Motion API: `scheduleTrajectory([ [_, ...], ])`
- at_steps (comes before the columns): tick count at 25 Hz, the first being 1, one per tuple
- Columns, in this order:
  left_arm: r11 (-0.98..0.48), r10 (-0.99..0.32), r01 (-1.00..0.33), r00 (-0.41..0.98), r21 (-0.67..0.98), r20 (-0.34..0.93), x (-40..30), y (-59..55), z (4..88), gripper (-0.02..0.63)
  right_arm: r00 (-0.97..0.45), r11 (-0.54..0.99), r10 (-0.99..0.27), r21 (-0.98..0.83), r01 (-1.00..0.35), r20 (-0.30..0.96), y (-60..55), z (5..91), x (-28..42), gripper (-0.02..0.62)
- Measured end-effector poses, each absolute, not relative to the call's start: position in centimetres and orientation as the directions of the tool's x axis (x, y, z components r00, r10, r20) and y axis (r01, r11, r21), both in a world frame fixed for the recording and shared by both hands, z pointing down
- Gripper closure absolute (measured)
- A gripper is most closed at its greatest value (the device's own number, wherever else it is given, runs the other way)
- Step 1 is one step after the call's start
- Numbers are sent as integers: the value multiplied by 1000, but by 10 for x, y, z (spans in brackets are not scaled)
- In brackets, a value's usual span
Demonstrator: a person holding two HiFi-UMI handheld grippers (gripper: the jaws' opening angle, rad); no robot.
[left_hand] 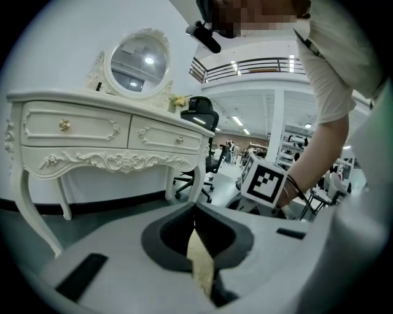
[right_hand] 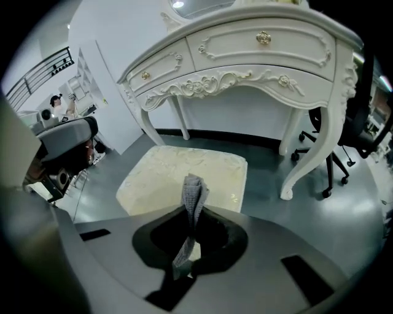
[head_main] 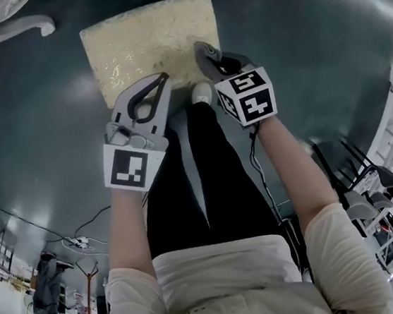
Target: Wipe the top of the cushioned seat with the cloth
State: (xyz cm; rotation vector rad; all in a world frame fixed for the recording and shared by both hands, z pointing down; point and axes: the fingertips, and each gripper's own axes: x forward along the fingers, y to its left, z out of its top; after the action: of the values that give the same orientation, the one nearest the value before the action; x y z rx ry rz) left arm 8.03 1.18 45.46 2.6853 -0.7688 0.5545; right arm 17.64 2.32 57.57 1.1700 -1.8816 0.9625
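Head view, biggest thing first: what fills it?

The dark floor [head_main: 32, 151]. The person stands on it in black trousers [head_main: 185, 182], one pale shoe [head_main: 201, 93] showing just at the near edge of the cushioned seat [head_main: 147, 41].

And the furniture?

The right gripper view shows a white carved dressing table [right_hand: 245, 49] standing beyond the seat, with a black office chair [right_hand: 362, 122] at its right. The left gripper view catches its oval mirror [left_hand: 138, 61].

Where is the seat exactly?

On the floor in front of the dressing table, cream and patterned, at the upper middle of the head view. Both grippers reach over its near side.

The left gripper [head_main: 166, 75]?

Its fingers are closed, tips meeting. A cream sliver shows in the slit behind the tips. It is the seat's colour, but I cannot tell whether it is gripped or only seen through the slit.

The right gripper [head_main: 199, 48]?

Its fingers are clamped on the grey waffle cloth [right_hand: 195, 190]. A folded end pokes out past the tips, seen against the seat's top. Whether the cloth touches the seat I cannot tell.
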Motion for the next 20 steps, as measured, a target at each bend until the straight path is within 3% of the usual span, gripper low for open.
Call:
scheduleTrajectory([
  [20,-749,-516,-647,705,143,487,-134,23,475,604,-508,401,-277,-382,-833,816,40,605,-76,568],
])
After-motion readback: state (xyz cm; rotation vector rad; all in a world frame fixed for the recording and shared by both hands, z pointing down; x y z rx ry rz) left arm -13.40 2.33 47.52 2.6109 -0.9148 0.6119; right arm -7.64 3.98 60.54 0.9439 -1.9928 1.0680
